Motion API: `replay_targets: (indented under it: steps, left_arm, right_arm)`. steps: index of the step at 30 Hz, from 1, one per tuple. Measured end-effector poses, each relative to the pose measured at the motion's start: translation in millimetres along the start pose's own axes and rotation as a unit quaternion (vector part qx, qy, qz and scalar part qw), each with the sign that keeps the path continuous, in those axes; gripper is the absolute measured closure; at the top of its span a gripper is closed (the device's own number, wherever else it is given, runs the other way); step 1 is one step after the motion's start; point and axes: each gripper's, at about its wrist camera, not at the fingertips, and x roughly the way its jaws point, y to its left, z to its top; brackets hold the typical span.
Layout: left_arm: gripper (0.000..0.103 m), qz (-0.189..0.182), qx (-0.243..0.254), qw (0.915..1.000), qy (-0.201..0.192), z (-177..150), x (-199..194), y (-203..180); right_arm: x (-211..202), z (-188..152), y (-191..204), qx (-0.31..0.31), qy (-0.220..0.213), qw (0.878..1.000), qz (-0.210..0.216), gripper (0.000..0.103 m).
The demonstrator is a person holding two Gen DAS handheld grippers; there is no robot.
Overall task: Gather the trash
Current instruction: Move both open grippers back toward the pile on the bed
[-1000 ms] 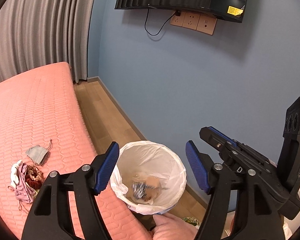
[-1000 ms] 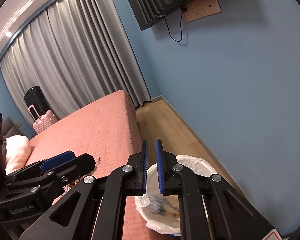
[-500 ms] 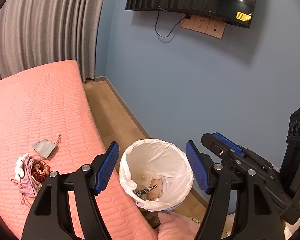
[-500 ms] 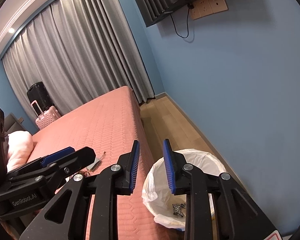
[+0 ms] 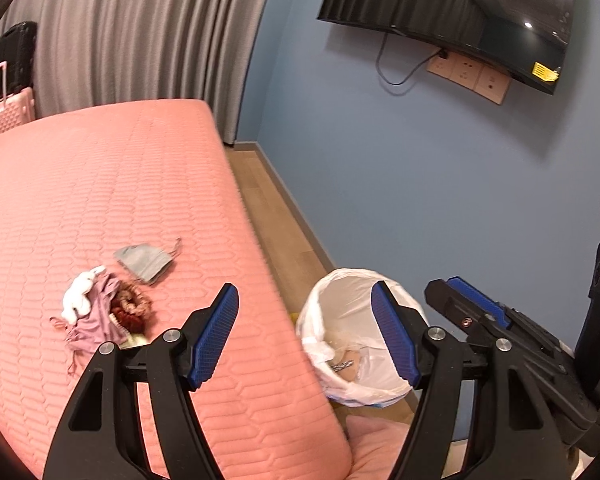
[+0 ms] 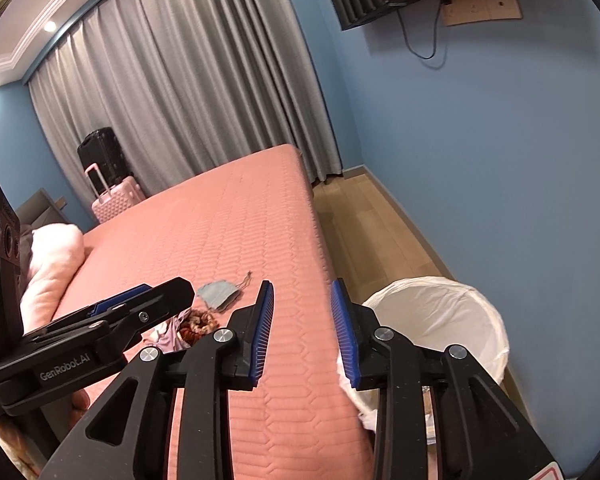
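A white-lined trash bin (image 5: 352,332) stands on the floor beside the pink bed (image 5: 100,208); it holds some scraps (image 5: 346,364). It also shows in the right wrist view (image 6: 440,320). On the bed lie a grey face mask (image 5: 144,258), a white and pink cloth bundle (image 5: 90,312) and a red-brown scrunchie (image 5: 130,308). The mask (image 6: 220,294) and scrunchie (image 6: 198,326) show in the right wrist view too. My left gripper (image 5: 304,332) is open and empty over the bed edge. My right gripper (image 6: 302,330) is open and empty, beside the bin.
A blue wall (image 5: 420,200) with a mounted TV (image 5: 452,16) runs along a wood floor strip (image 5: 276,216). Grey curtains (image 6: 188,92) hang at the far end. A pink suitcase (image 6: 112,196) and a black suitcase (image 6: 100,156) stand behind the bed. A pink pillow (image 6: 48,264) lies left.
My right gripper opened from shut to wide open, and a dark patterned scrap dropped into the bin. Both grippers swung left, away from the bin, toward the items on the bed.
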Motion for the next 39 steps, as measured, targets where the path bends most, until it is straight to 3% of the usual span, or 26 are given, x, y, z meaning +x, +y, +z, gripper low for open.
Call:
replay_targets:
  steps: [13,16,27,39]
  left_arm:
    - [0.03,0.064,-0.091,0.9937,0.013,-25.3,-16.2,104.7]
    - [0.025,0.077,-0.115,0.9901,0.018,-33.7,-17.5,130.5]
    - [0.025,0.107,-0.194,0.9732,0.063,-75.4,-3.6,217.0]
    - [0.025,0.107,-0.253,0.9559,0.105,-97.3,37.8,274.1]
  right_arm:
    - [40.0,-24.3,80.2,-0.044,0.048,0.997,0.04,0.059]
    - [52.7,-30.6,98.1,-0.054,0.061,0.996,0.046,0.057]
    - [119.8,-73.5,138.7,-0.073,0.134,0.987,0.052,0.056]
    - [208.1,-108.3,152.5,-0.072,0.207,0.975,0.043,0.056]
